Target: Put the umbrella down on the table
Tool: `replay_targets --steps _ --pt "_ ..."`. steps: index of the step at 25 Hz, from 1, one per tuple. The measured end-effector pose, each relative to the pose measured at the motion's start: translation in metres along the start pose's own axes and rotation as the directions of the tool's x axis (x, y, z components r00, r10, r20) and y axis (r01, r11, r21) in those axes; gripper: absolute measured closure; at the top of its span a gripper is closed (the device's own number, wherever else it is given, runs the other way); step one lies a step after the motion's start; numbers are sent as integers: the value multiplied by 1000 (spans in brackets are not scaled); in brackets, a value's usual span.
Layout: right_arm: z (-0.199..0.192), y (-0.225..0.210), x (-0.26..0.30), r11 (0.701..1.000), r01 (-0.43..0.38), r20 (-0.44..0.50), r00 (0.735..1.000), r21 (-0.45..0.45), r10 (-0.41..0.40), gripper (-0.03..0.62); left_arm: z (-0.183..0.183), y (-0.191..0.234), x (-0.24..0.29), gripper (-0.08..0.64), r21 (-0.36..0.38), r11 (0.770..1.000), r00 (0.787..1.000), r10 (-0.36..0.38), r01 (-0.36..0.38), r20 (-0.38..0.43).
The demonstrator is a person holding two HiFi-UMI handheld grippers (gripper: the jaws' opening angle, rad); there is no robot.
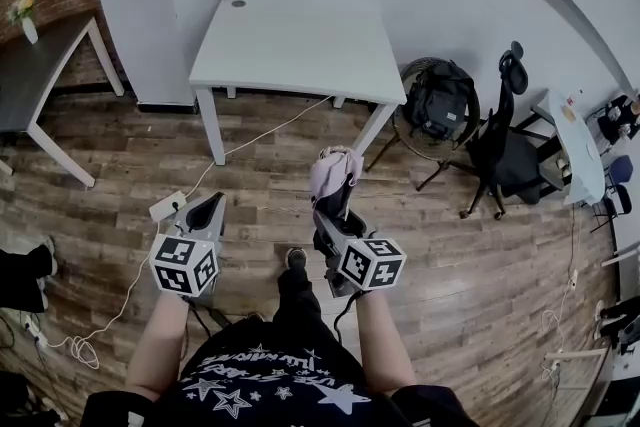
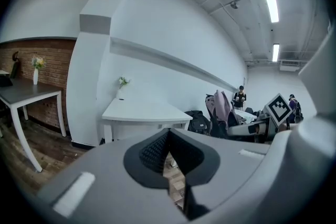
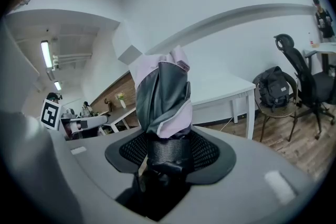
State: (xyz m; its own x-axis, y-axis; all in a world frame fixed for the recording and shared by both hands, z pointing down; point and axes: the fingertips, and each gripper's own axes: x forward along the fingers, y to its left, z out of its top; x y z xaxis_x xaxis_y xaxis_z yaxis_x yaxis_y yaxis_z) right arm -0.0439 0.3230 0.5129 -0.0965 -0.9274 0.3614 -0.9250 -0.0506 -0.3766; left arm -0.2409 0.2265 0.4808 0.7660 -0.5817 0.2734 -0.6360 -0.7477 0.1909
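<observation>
Right gripper [image 3: 167,153] clamped on umbrella [image 3: 163,94]: handle between my fingers, folded canopy rising past tips. Left gripper [image 2: 169,155] fingers together, empty. Carry step. Table [image 1: 290,50] well ahead of tips. Next: approach, lower umbrella onto top, release.

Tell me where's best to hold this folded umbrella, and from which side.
On the umbrella, grip the black textured handle below the bundled canopy, coming from the handle end, as the right gripper does. It looks narrow and firm between the fingers; the canopy is loose fabric and would likely slip.
</observation>
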Motion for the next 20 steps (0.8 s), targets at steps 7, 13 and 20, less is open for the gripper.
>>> replay_targets --steps 7,13,20 --pt "3 -8 12 1000 -1 -5 1000 11 1 348 -1 10 7 557 -20 1000 1000 10 -10 4" --pt "18 -28 39 999 -3 -18 1000 45 4 347 9 22 34 557 -23 999 1000 23 -23 -2" --pt "55 -62 87 997 -28 -16 999 67 29 347 28 41 86 557 -29 998 998 58 -59 -7"
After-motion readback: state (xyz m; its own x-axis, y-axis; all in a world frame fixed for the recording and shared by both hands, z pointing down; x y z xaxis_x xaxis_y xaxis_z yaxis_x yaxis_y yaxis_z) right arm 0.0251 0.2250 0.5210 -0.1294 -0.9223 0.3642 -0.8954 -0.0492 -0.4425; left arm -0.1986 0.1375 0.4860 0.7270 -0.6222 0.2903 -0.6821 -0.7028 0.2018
